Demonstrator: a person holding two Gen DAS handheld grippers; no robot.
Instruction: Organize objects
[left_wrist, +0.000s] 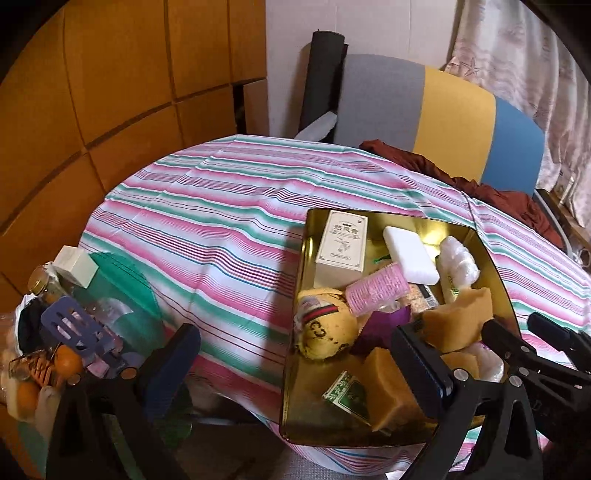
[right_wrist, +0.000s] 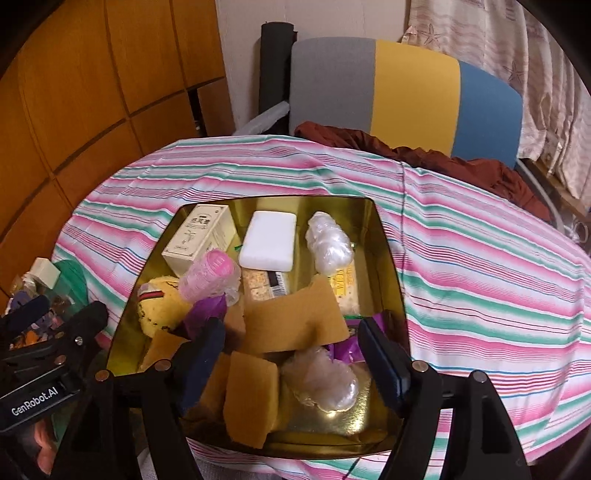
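- Striped cloth covers the round worktop (right_wrist: 480, 258); a gold tin (right_wrist: 384, 236) sits on its near part, a chair and curtain stand behind.
- Task's thing, by judgement: a tan sponge (right_wrist: 251, 398) standing on edge at the tin's near end, long axis running away from the right tool (right_wrist: 291, 354).
- Right tool: spread wide, holding nothing; the sponge lies just ahead and between its fingers, nearer the left one.
- A clear wrapped bundle (right_wrist: 325, 384) lies just beside the sponge, toward the right finger.
- Left tool (left_wrist: 299, 362): spread, empty; its right finger overlaps the tin's near corner, and clutter (left_wrist: 62, 332) lies to its left.
- Right tool is the nearer; closing on the sponge risks catching the bundle.
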